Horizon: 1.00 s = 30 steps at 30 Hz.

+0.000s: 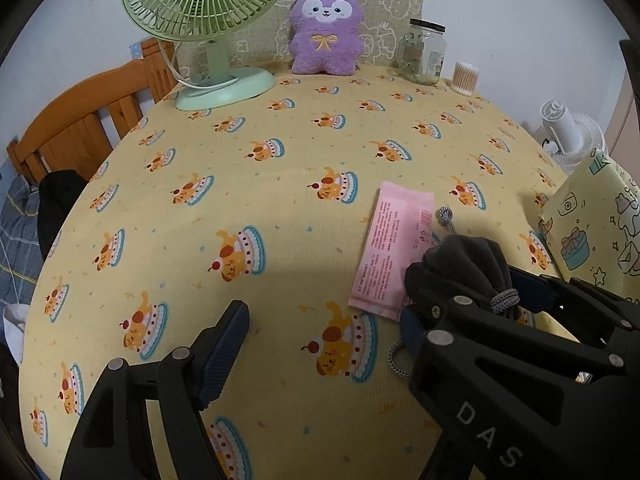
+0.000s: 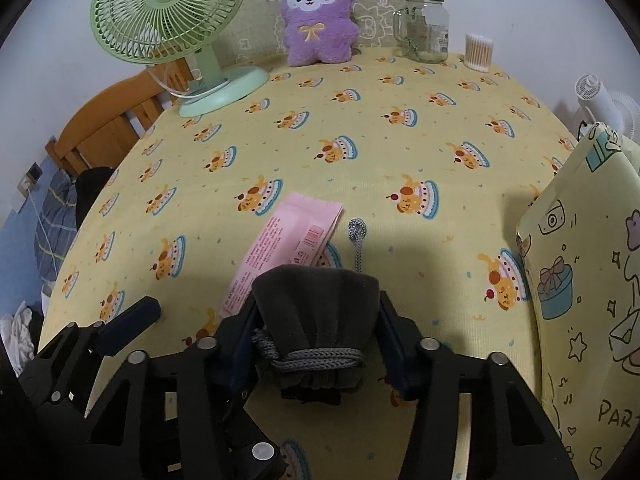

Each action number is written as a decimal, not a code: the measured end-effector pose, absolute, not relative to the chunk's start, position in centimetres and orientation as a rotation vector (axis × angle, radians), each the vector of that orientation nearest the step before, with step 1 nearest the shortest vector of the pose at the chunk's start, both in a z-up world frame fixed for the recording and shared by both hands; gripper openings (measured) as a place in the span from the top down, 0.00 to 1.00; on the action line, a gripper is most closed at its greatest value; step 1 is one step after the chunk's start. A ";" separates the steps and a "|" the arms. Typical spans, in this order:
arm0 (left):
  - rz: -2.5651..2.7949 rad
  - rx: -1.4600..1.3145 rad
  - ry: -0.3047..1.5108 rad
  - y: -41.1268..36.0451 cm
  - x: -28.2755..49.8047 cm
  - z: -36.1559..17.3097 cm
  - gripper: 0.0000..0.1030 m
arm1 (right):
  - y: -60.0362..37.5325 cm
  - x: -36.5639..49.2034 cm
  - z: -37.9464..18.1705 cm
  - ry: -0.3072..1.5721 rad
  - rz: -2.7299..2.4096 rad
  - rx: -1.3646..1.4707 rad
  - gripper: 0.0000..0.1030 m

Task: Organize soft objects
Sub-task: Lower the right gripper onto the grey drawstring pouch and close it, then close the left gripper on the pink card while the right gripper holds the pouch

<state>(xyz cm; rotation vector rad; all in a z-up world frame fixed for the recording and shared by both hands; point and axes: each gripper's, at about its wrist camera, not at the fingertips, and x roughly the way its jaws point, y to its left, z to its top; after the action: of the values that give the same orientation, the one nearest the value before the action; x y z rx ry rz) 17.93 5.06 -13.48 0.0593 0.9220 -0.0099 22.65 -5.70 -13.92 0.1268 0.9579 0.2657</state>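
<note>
A dark grey drawstring pouch [image 2: 320, 312] sits between the fingers of my right gripper [image 2: 316, 336], which is shut on it just above the tablecloth; its grey cord [image 2: 358, 240] trails forward. The pouch [image 1: 464, 268] and the right gripper [image 1: 500, 320] also show in the left wrist view. A pink flat packet [image 2: 288, 244] lies on the cloth just left of the pouch, also in the left wrist view [image 1: 396, 248]. My left gripper [image 1: 320, 344] is open and empty, low over the cloth left of the pouch. A purple plush toy [image 1: 326, 32] stands at the far edge.
A green desk fan [image 1: 208, 12] stands at the back left. A glass jar [image 1: 424, 52] and a cotton swab box [image 1: 464, 78] stand at the back right. A yellow patterned gift bag [image 2: 588, 288] stands at the right. A wooden bed frame [image 1: 80, 120] is to the left.
</note>
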 end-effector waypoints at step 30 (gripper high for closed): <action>-0.073 0.106 0.921 1.5 22.0 -13.9 0.32 | -9.3 25.2 -13.8 0.926 0.159 0.149 0.51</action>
<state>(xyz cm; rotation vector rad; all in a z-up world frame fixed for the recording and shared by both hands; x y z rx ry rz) 22.04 1.53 -13.89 0.1060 0.9209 -0.0727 25.16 -9.32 -13.80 0.1489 0.9262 0.1589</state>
